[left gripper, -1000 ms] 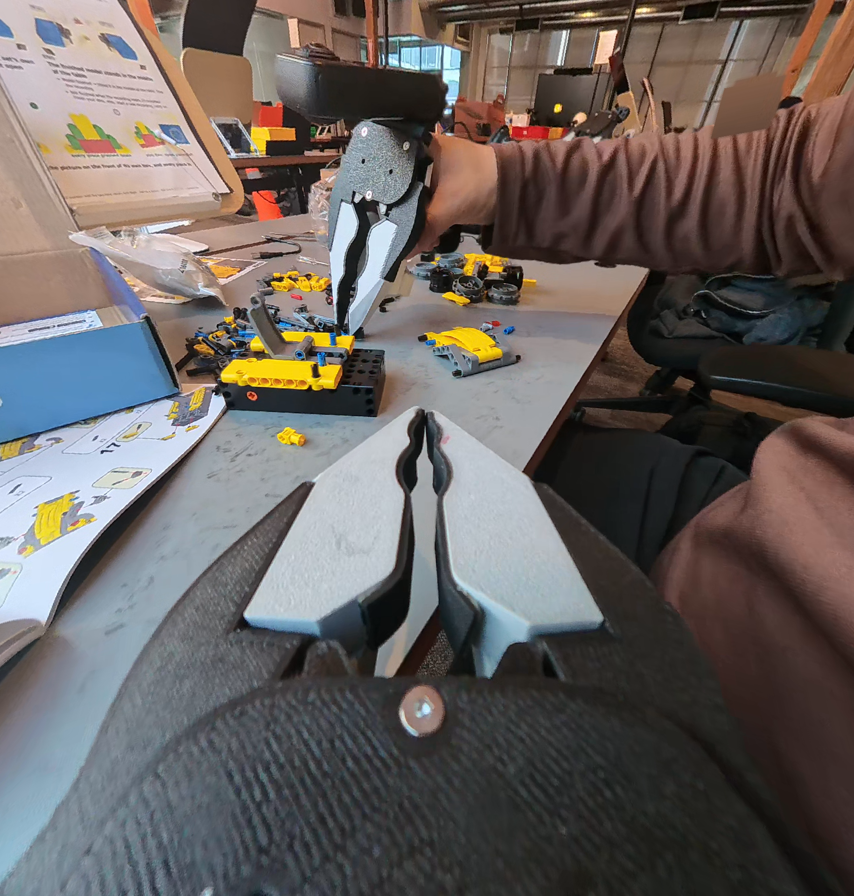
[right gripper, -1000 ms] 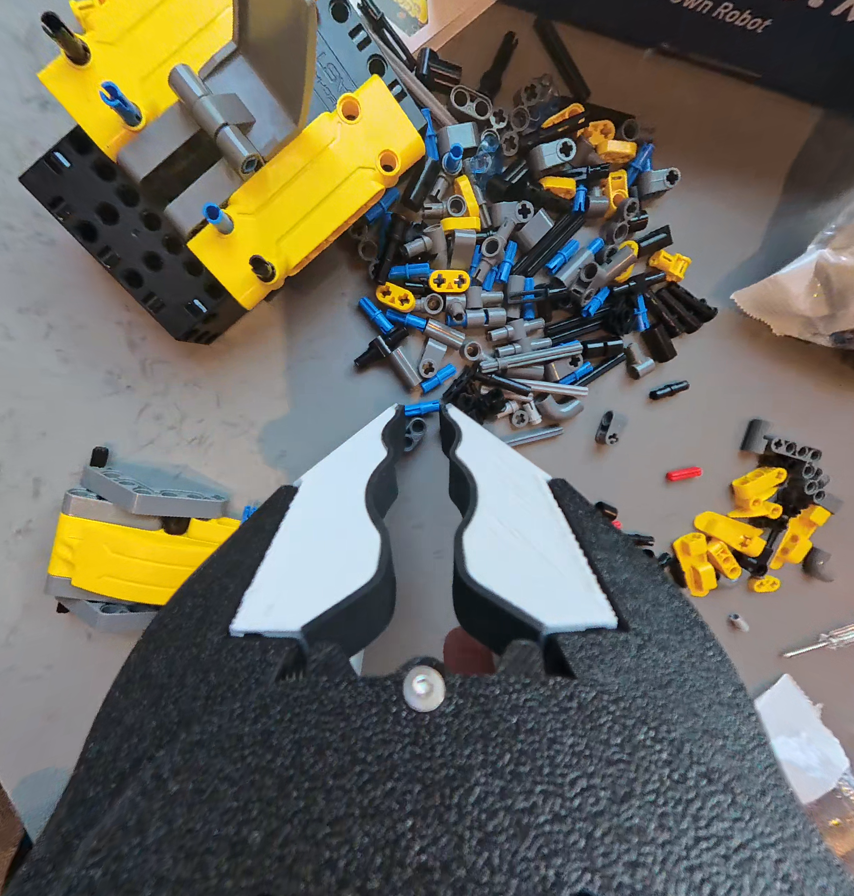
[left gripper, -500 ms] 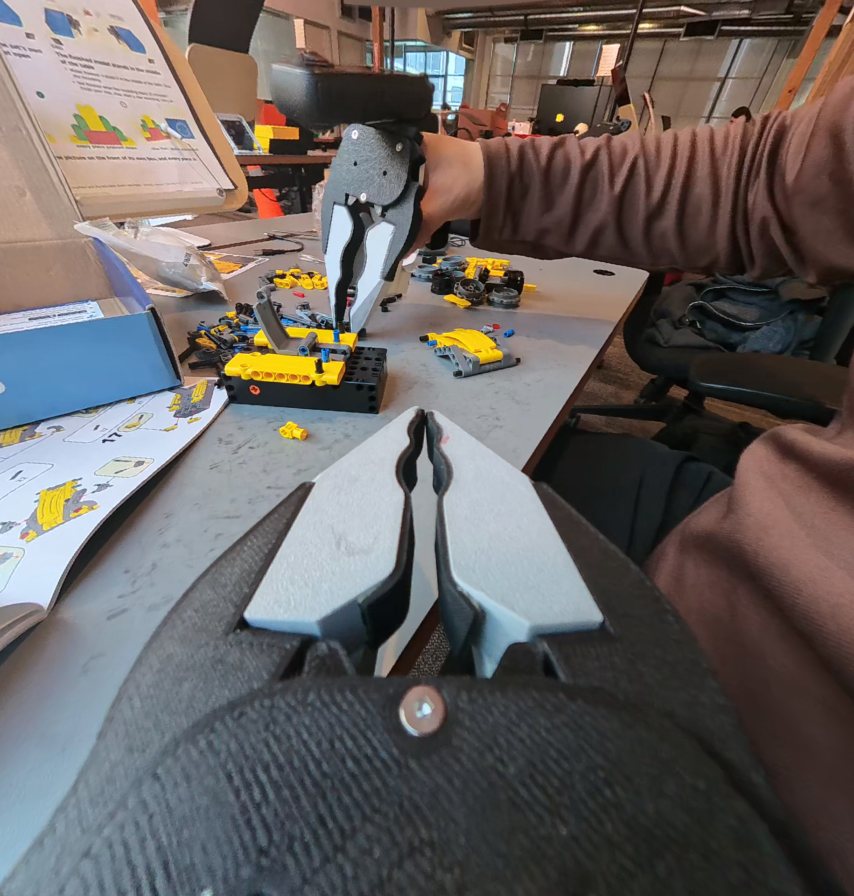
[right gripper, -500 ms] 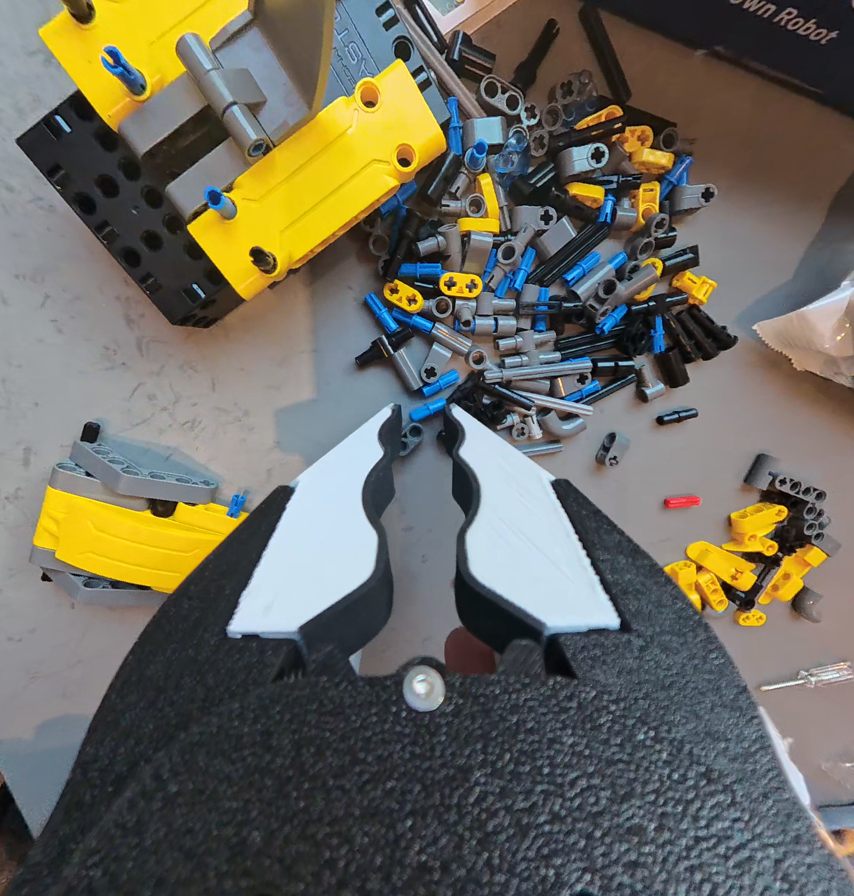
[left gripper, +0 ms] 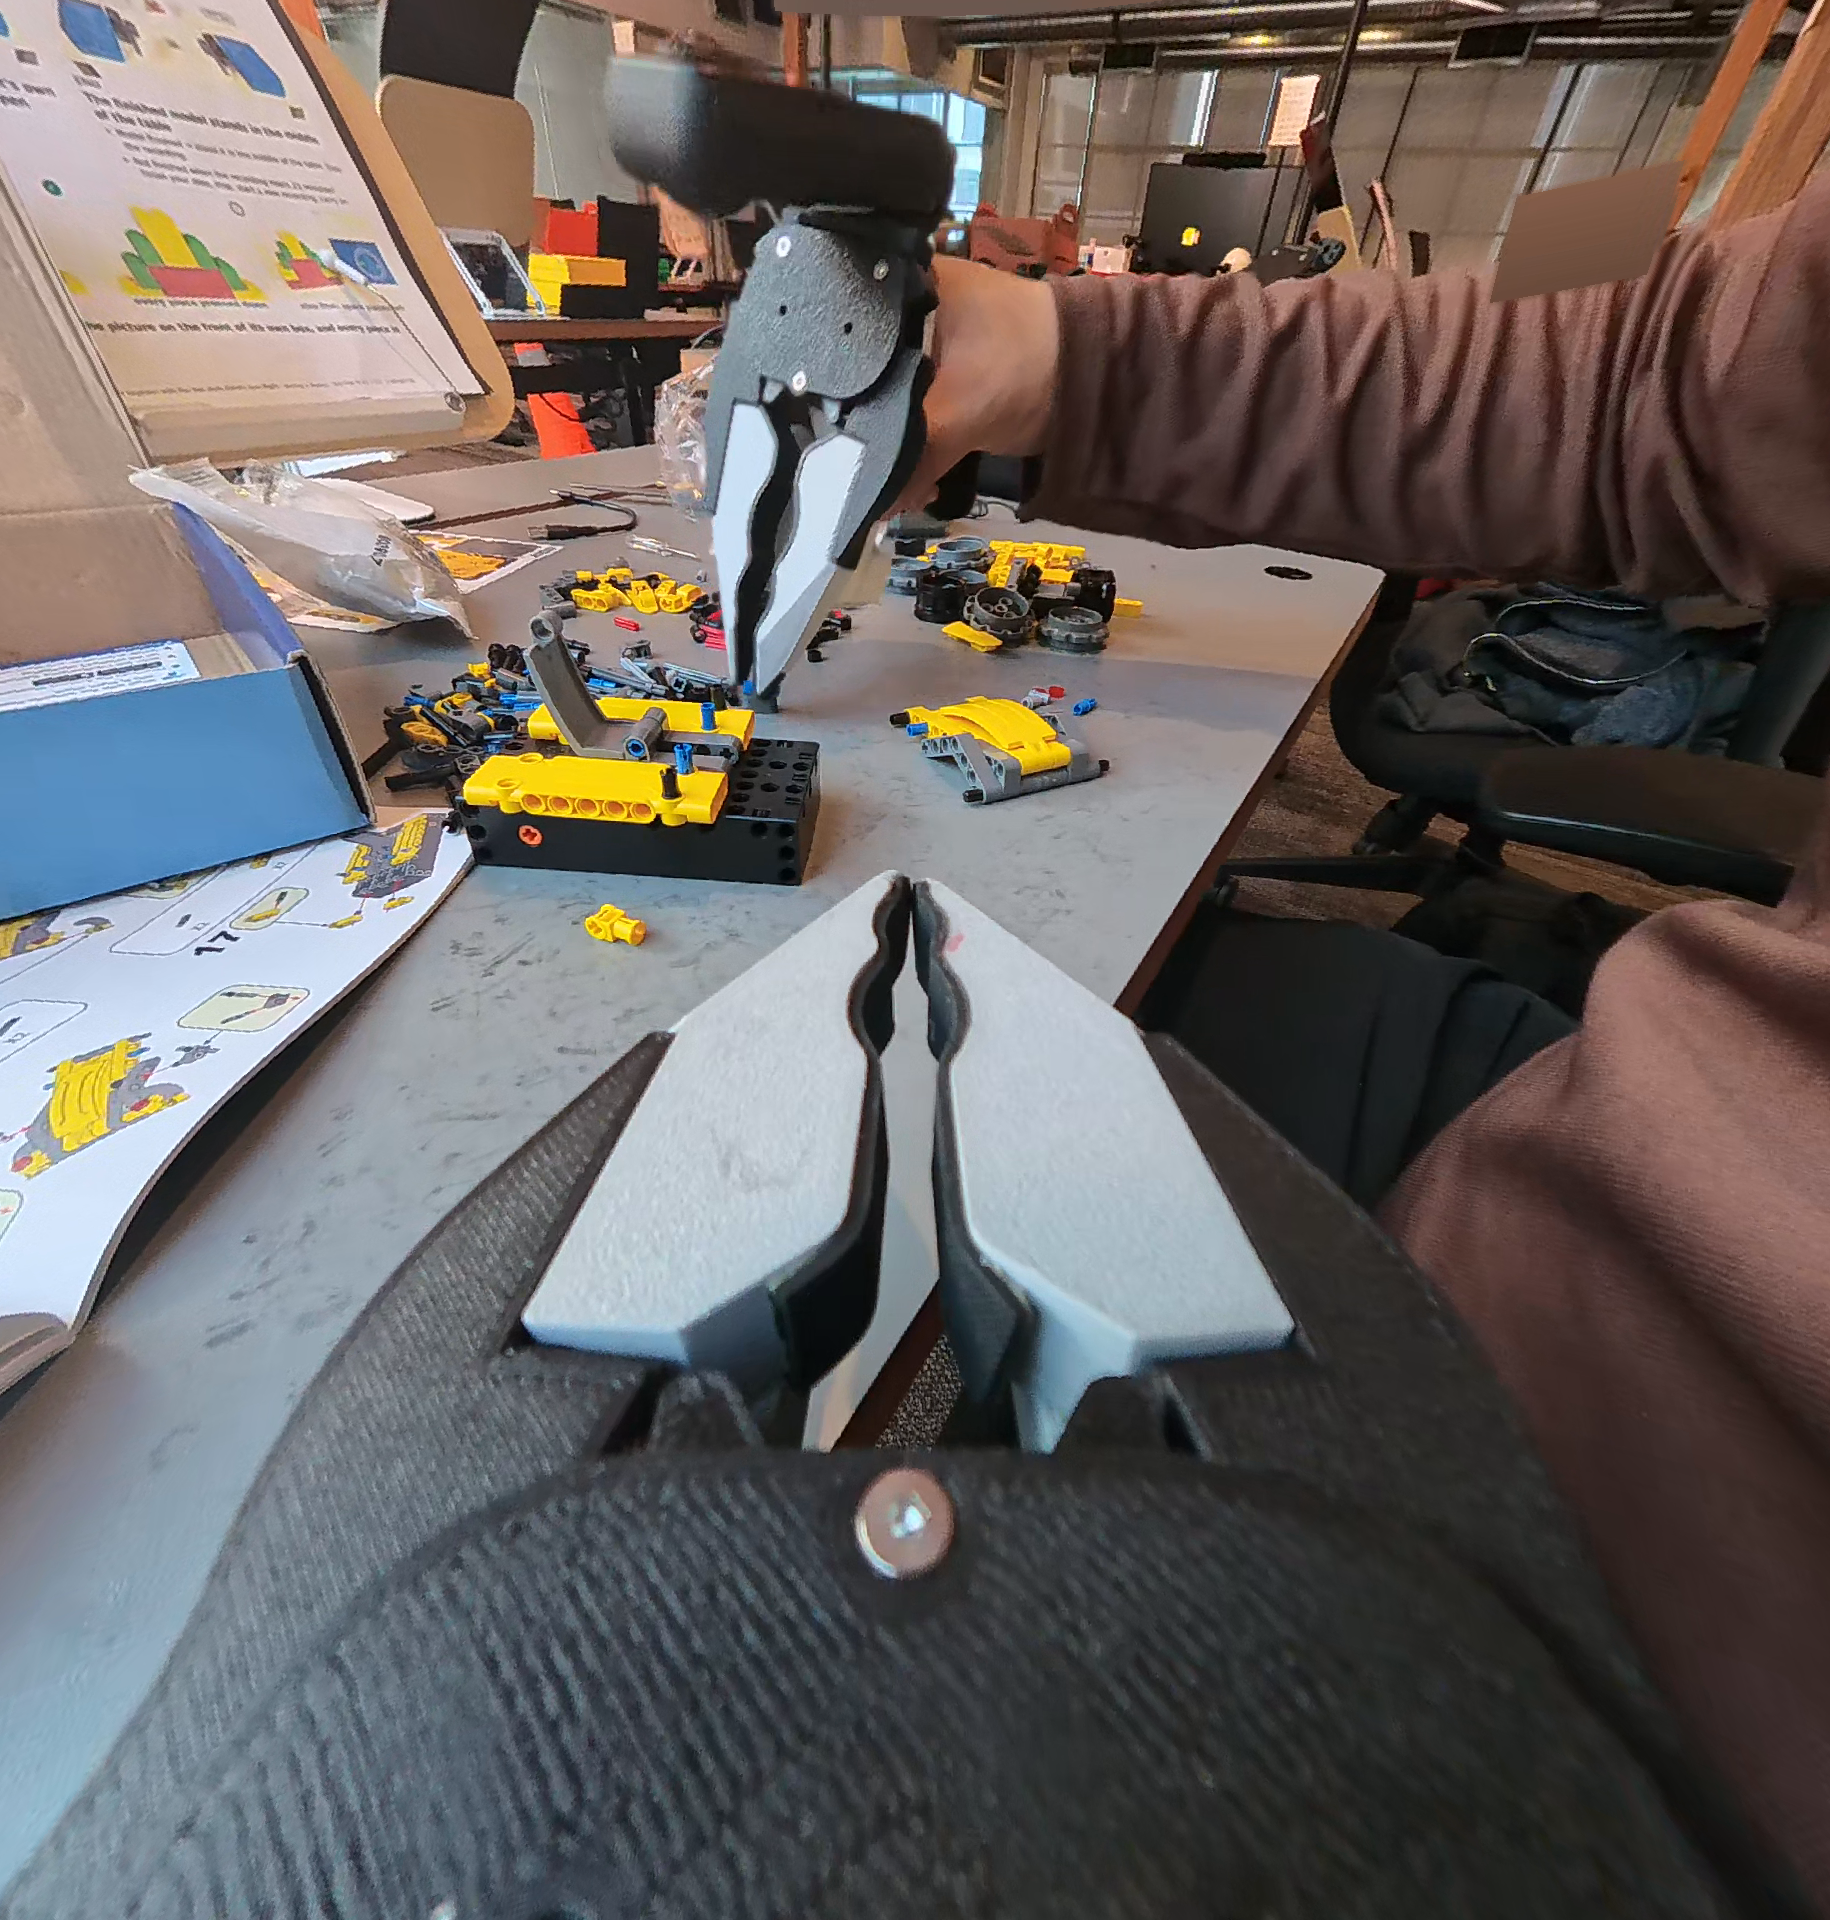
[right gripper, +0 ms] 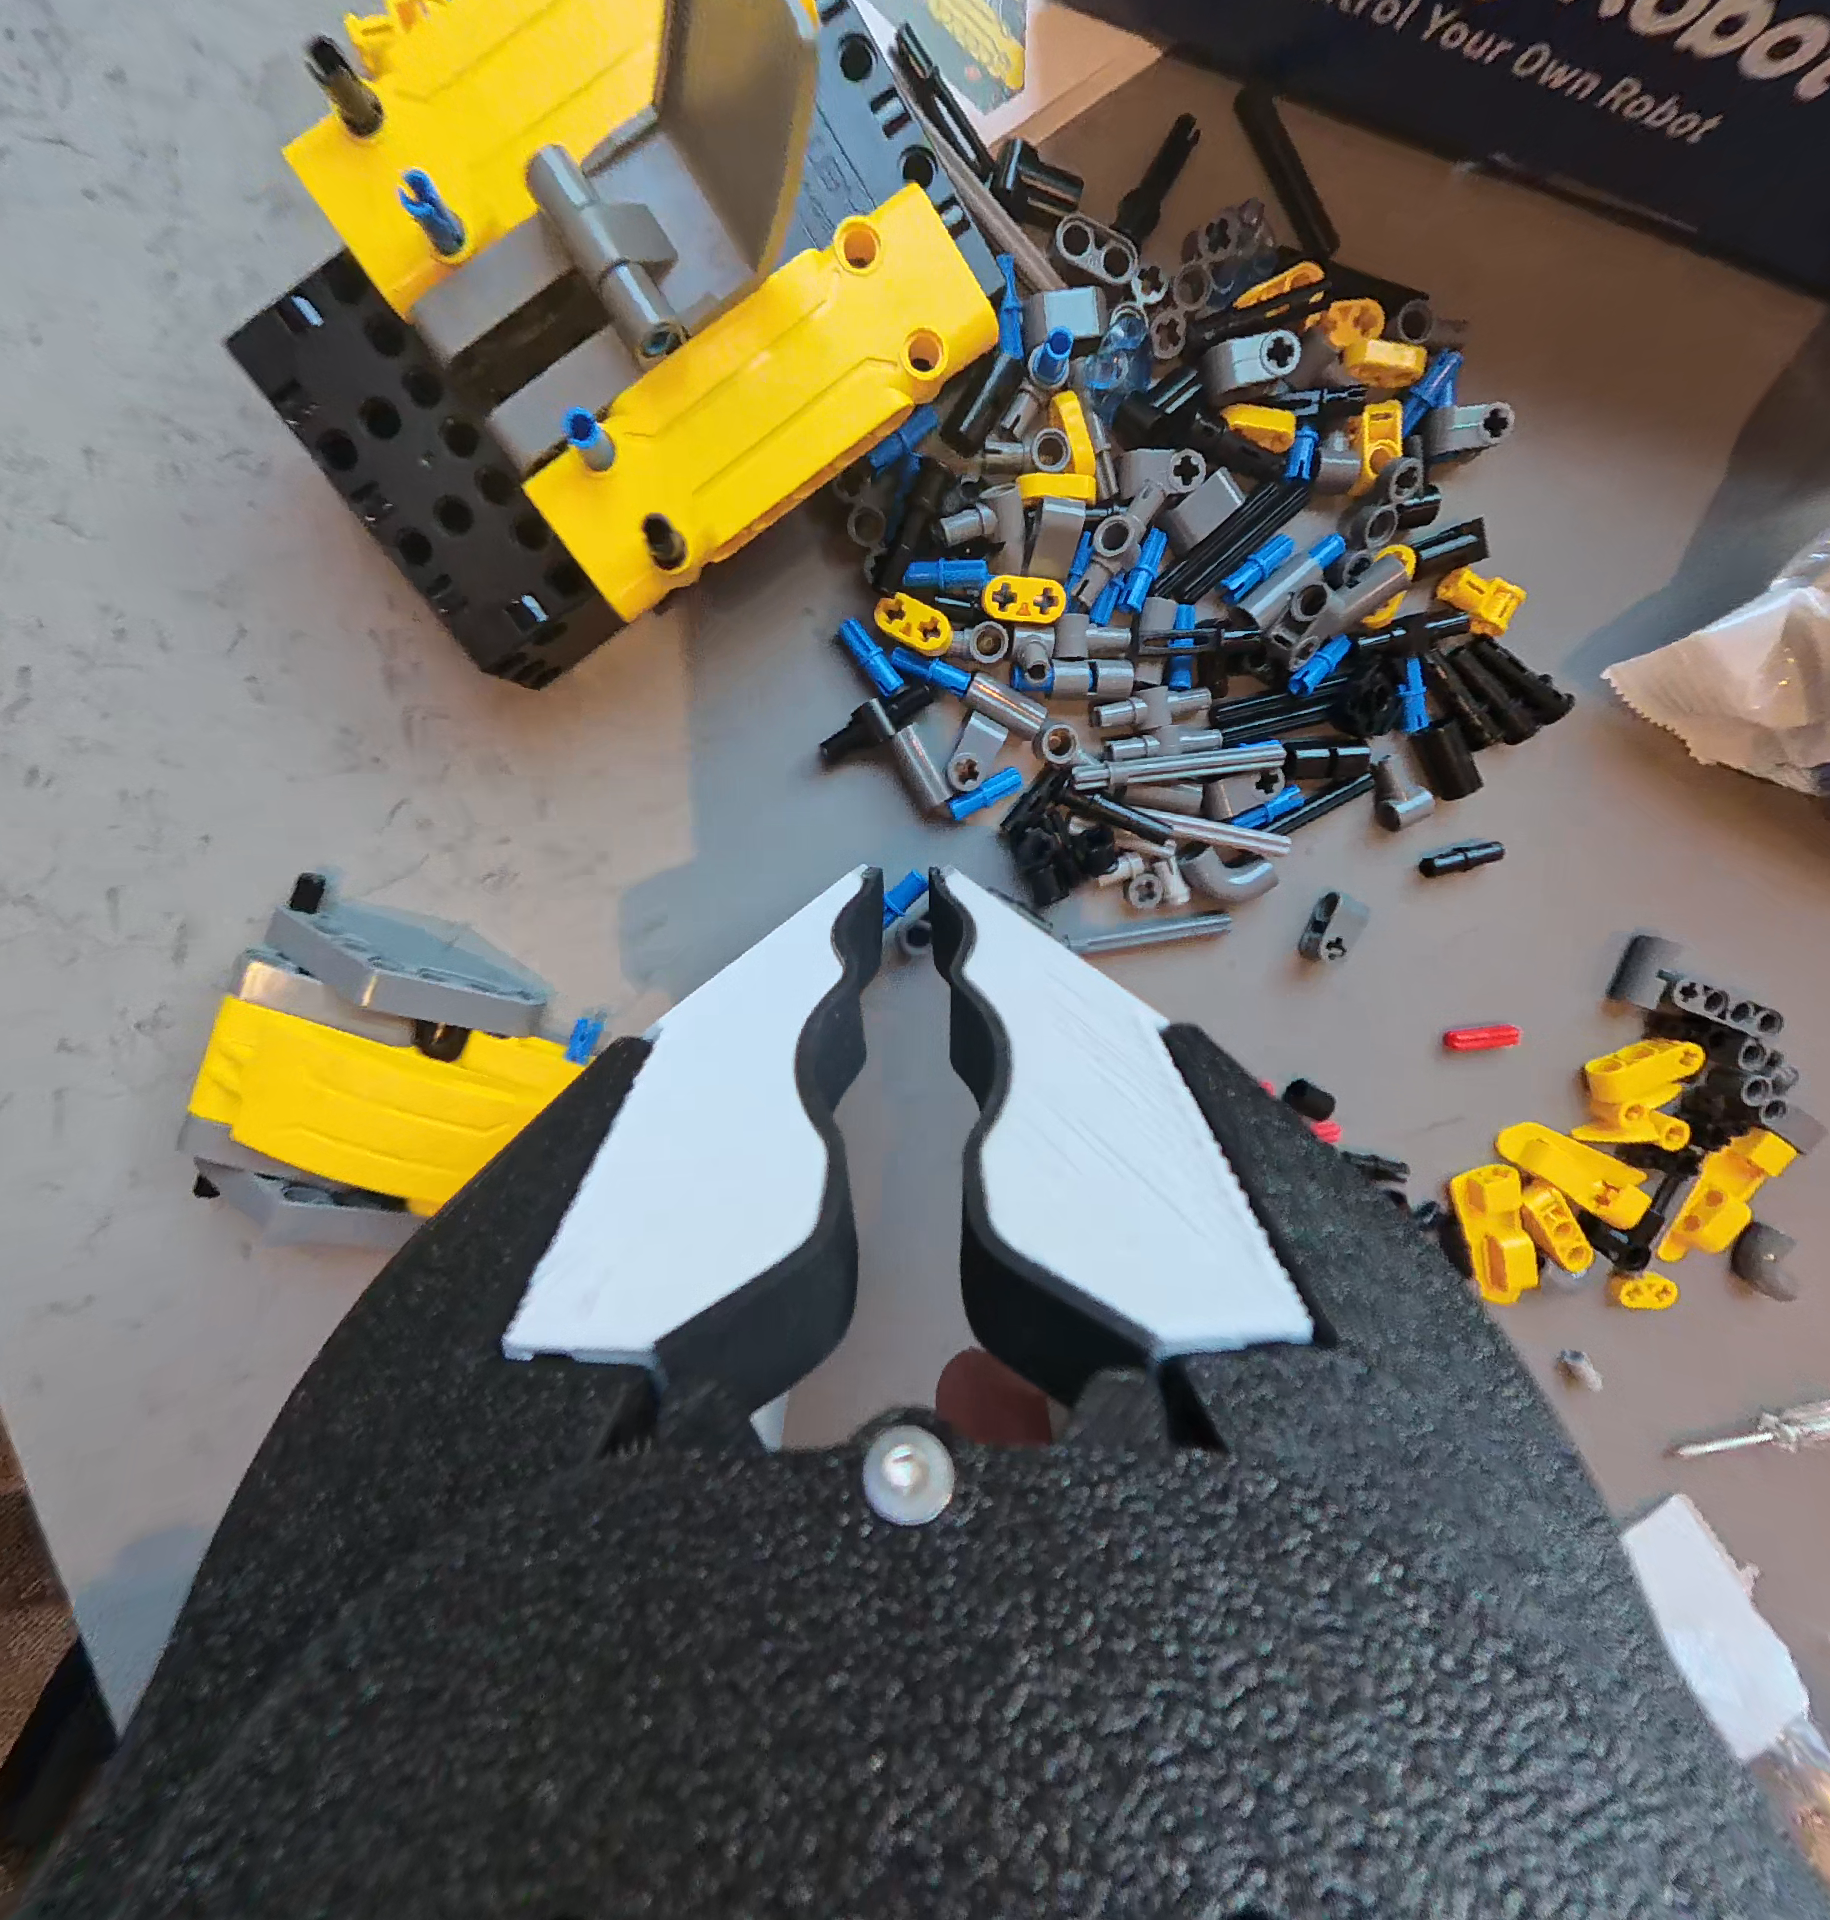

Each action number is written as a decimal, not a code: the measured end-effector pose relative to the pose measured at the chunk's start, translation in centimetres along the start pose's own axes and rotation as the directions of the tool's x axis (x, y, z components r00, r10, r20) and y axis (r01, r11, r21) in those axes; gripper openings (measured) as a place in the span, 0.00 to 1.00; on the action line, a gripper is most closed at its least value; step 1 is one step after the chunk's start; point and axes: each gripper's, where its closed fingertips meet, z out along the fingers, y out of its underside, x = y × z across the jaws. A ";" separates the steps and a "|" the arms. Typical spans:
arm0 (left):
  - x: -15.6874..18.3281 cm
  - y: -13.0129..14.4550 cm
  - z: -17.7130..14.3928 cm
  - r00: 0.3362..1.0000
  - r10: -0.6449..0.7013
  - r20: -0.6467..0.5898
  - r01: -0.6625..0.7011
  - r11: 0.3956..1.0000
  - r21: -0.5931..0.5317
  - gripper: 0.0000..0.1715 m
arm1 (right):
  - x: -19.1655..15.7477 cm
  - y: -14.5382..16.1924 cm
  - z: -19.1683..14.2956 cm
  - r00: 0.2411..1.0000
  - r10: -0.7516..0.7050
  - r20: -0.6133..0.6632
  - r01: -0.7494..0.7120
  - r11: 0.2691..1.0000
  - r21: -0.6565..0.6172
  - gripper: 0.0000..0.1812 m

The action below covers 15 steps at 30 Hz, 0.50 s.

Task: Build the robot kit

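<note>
The right gripper (right gripper: pixel 906 902) points down at the grey worktop (right gripper: pixel 163 675), its fingers (right gripper: pixel 755 1091) nearly closed on a small blue pin (right gripper: pixel 903 894) with a grey piece joined at its near end. The pin's long axis runs slantwise, away and to the right, and its blue end sticks out past the fingertips. Just beyond and to the right lies the parts pile (right gripper: pixel 1202 582) of blue, black, grey and yellow pins. Ahead to the left stands one black block (right gripper: pixel 412 488) carrying two yellow panels and a grey scoop. Left of the fingers lies one yellow-and-grey subassembly (right gripper: pixel 371 1081). To the right sit a yellow cluster (right gripper: pixel 1617 1174) and one red pin (right gripper: pixel 1480 1036).

The left gripper (left gripper: pixel 909 894) hovers near the worktop's edge, fingers closed and empty, well short of one loose yellow connector (left gripper: pixel 616 923). A booklet (left gripper: pixel 111 1039) and a blue box (left gripper: pixel 142 769) lie to its left.
</note>
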 end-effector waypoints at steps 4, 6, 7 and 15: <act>0.0 0.0 0.0 1.000 0.002 0.001 -0.002 1.000 -0.002 0.00 | -1.4 0.4 -2.2 0.999 0.023 -0.028 -0.022 0.999 0.034 0.04; 0.0 0.0 0.0 1.000 -0.001 0.001 0.001 1.000 -0.001 0.00 | -2.5 1.3 -3.5 0.998 0.043 -0.040 -0.041 0.998 0.052 0.04; 0.1 0.0 0.0 1.000 -0.002 0.001 0.002 1.000 -0.001 0.00 | -3.1 1.9 -4.1 0.997 0.059 -0.046 -0.056 0.997 0.057 0.04; 0.8 0.1 0.5 1.000 0.015 -0.023 -0.016 1.000 -0.011 0.00 | -7.6 7.9 -6.1 0.985 0.168 -0.046 -0.164 0.984 0.075 0.04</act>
